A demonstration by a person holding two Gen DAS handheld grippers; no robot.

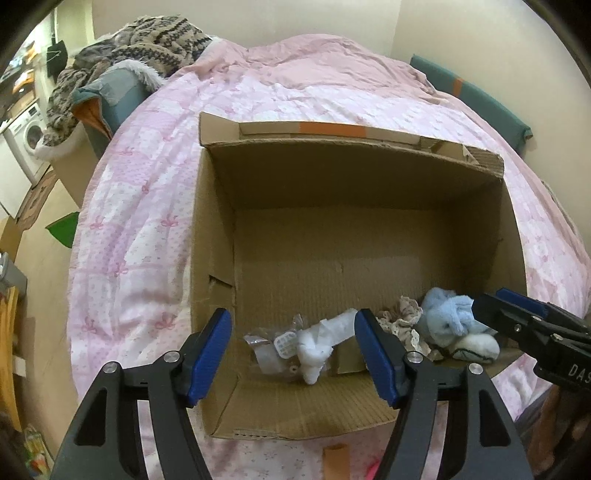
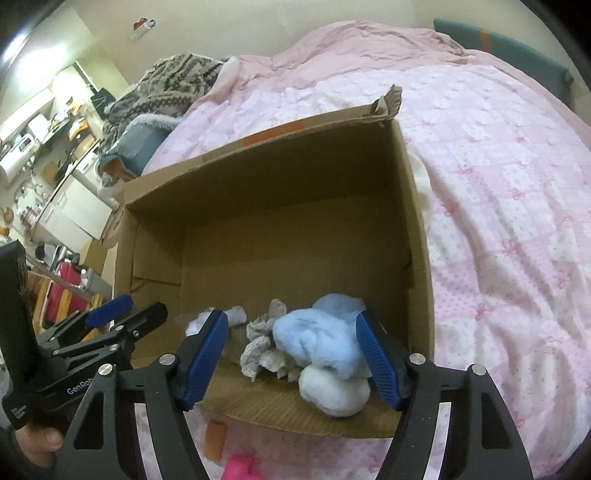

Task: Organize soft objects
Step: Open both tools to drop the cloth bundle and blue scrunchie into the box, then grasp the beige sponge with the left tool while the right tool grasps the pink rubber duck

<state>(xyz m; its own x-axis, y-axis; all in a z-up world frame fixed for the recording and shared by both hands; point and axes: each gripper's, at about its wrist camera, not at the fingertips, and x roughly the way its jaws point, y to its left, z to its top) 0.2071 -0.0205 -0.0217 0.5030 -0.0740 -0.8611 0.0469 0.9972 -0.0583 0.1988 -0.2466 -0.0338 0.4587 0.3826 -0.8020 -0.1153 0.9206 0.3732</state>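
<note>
Bed is covered by pink quilt. Cardboard box is set on it. Blue plush toy, lace cloth and white soft item are kept in box's near end. Left hand-held gripper and right hand-held gripper are held released, nothing grasped.

Walls: plain cream, bare behind the bed.
Bed: fills most of both views, under a pink quilt printed with bows and dots.
Far left corner of bed: patterned knit blanket heaped over a teal cushion.
Far right edge of bed: teal headboard pad with an orange stripe.
Left background: washing machine, white cabinets, cluttered shelves.
Floor: pale, with a red suitcase at the left.
</note>
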